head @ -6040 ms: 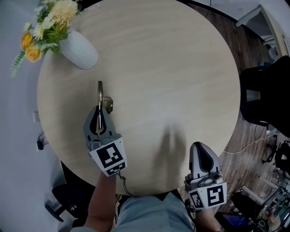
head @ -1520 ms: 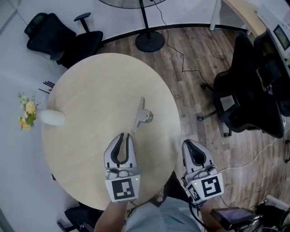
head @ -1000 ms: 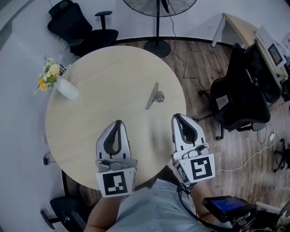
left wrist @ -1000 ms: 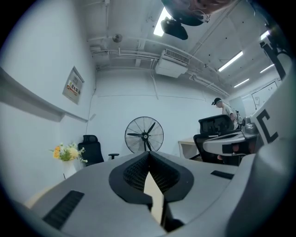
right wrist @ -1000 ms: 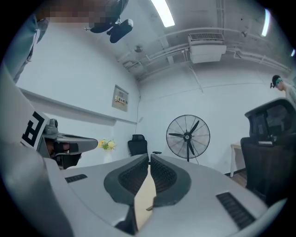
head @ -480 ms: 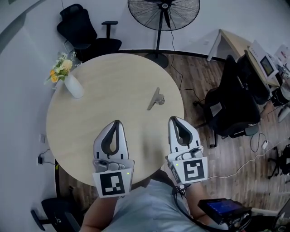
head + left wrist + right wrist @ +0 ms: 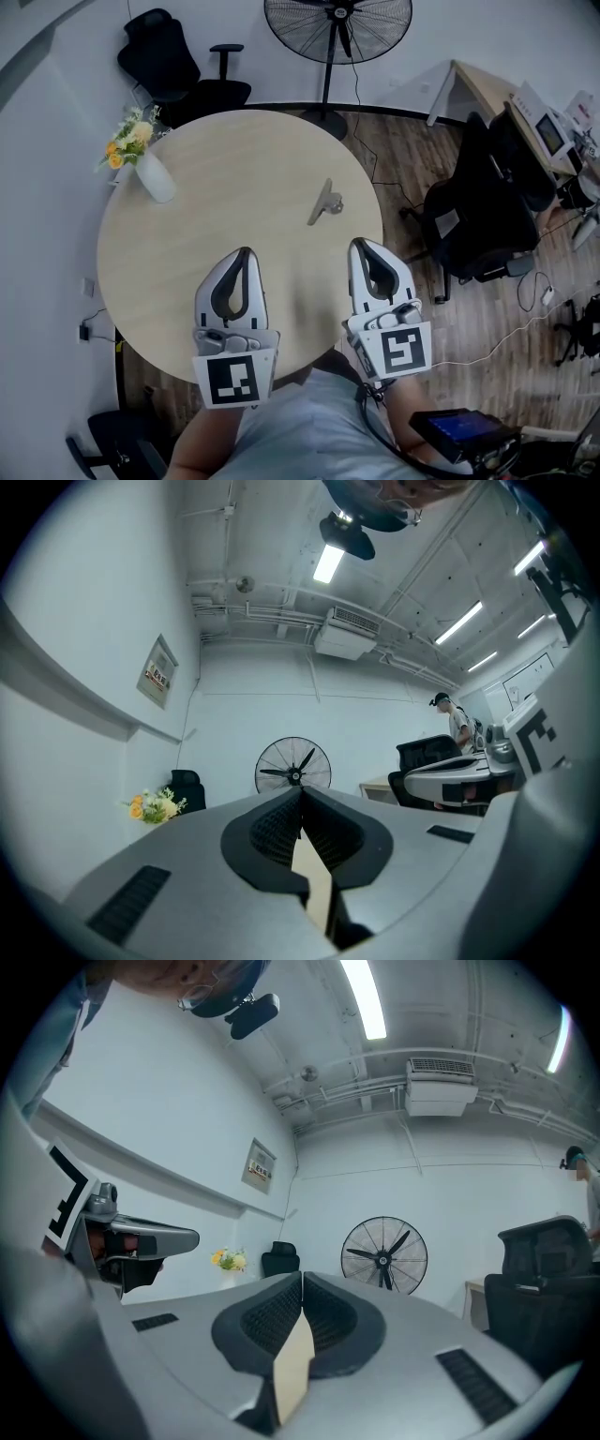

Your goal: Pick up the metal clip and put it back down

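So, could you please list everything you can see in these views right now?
table: one, round, light wood, centre of the head view
clip: one, grey metal, lying on the table right of centre, touched by nothing
vase: one, white, at the table's far left edge
flowers: one bunch, yellow and orange, in the vase
fan: one, black, standing beyond the table
chairs: two, black, one beyond the table, one to its right
desk: one, light wood, far right
floor: brown wood
left tool: one, grey, over the table's near edge, jaws together, empty
right tool: one, grey, beside it, jaws together, empty
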`<state>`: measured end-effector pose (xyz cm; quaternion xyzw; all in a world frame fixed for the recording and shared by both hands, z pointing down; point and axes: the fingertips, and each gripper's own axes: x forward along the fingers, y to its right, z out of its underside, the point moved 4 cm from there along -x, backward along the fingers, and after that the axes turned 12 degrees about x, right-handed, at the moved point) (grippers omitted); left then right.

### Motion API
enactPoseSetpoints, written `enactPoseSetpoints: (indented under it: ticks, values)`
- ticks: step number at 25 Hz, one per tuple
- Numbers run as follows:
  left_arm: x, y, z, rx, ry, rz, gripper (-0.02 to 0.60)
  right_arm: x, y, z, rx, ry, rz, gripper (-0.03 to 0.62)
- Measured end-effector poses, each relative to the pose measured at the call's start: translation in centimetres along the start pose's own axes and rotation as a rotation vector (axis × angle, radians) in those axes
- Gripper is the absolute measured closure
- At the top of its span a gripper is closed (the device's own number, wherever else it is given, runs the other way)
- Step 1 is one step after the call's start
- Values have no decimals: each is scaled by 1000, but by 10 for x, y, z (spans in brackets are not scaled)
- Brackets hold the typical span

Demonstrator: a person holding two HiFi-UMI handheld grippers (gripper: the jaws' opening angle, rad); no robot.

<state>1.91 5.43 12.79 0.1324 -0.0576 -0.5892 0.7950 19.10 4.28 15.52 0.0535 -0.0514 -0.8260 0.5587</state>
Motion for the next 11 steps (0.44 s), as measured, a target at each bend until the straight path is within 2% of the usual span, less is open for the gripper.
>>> enactPoseSetpoints:
  ticks: [5, 11]
  values:
    - [1, -2, 1, 0, 7, 8, 563, 4, -5, -5, 5, 52, -6, 546]
    - [1, -8, 2, 0, 8, 14, 563, 6, -11, 0, -9, 19, -14, 546]
